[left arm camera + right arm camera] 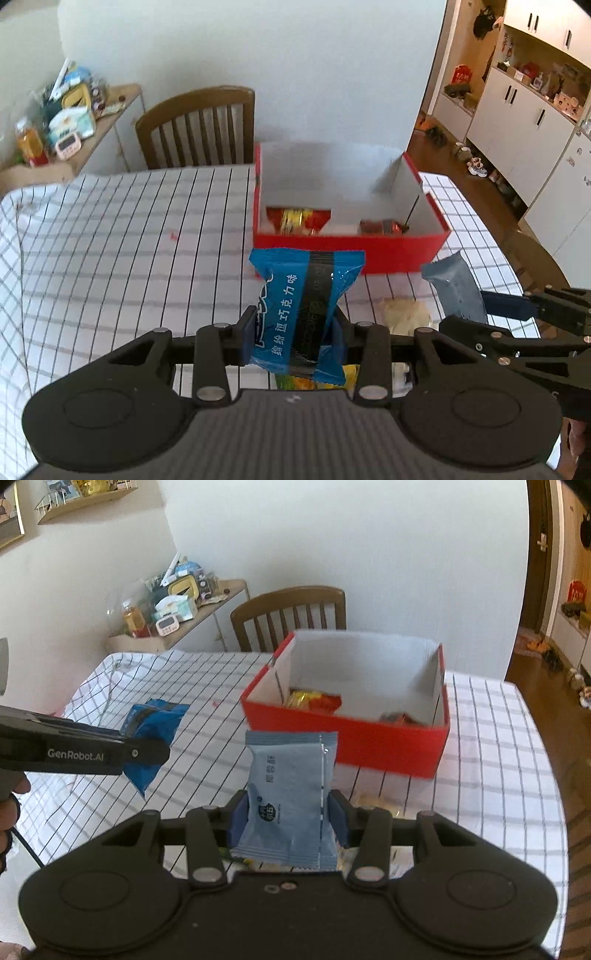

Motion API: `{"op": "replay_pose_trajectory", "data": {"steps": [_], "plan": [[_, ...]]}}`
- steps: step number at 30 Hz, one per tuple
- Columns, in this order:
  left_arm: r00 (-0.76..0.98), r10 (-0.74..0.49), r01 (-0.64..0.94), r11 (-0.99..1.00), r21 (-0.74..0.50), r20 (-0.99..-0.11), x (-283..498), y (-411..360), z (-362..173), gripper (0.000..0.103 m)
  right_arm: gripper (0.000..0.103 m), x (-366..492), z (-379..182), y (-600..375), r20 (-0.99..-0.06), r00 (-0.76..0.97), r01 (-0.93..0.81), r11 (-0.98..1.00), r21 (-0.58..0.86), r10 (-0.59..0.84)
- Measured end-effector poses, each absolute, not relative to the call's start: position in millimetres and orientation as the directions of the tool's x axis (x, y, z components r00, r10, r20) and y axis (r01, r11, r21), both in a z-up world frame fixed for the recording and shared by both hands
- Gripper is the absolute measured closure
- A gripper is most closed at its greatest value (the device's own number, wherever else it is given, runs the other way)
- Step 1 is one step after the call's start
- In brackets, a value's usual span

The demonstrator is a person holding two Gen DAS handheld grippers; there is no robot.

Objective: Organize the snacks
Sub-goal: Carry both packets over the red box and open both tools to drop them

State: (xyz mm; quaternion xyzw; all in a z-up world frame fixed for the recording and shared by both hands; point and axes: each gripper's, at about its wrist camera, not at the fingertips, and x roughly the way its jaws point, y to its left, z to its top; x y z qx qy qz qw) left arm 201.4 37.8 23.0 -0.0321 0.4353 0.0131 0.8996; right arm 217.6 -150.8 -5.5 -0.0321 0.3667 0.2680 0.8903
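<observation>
My left gripper is shut on a bright blue snack packet and holds it above the table, in front of a red box. The box has white inner walls and holds red and yellow snack packets. My right gripper is shut on a grey-blue snack packet and holds it up before the same red box. The left gripper with its blue packet shows at the left of the right wrist view. The right gripper's grey-blue packet shows at the right of the left wrist view.
The table has a white checked cloth. More snacks lie below the grippers, a pale one and a yellow one. A wooden chair stands behind the table. A cluttered side shelf is at the back left. White cabinets are at the right.
</observation>
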Motion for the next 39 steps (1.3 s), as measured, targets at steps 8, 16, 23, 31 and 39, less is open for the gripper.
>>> {"op": "replay_pose_trajectory", "data": {"steps": [8,16,23,31,39], "plan": [[0.631,0.042,-0.025,0.999,0.034,-0.775,249.5,18.0,33.6,0.064,0.058,257.7,11.8,-148.9,-0.649,0.618,-0.489,0.863,0.125,0.444],[0.636,0.071,-0.004,0.996,0.09,-0.769,301.3,-2.9,34.9,0.064,0.058,301.4,16.4,-144.9,-0.641,0.649,-0.472,0.878,0.084,0.41],[0.616,0.096,-0.019,0.994,0.107,-0.782,350.1,-2.9,23.3,0.064,0.058,347.2,10.5,-143.9,-0.653,0.657,-0.449,0.891,0.065,0.378],[0.565,0.125,-0.047,0.992,0.12,-0.816,399.9,-0.1,-5.2,0.064,0.057,396.4,-14.0,-142.0,-0.7,0.626,-0.43,0.901,0.058,0.344],[0.494,0.153,-0.043,0.987,0.152,-0.856,433.2,-2.5,-43.4,0.064,0.057,433.4,-52.7,-140.5,-0.769,0.565,-0.381,0.921,0.079,0.3]]}}
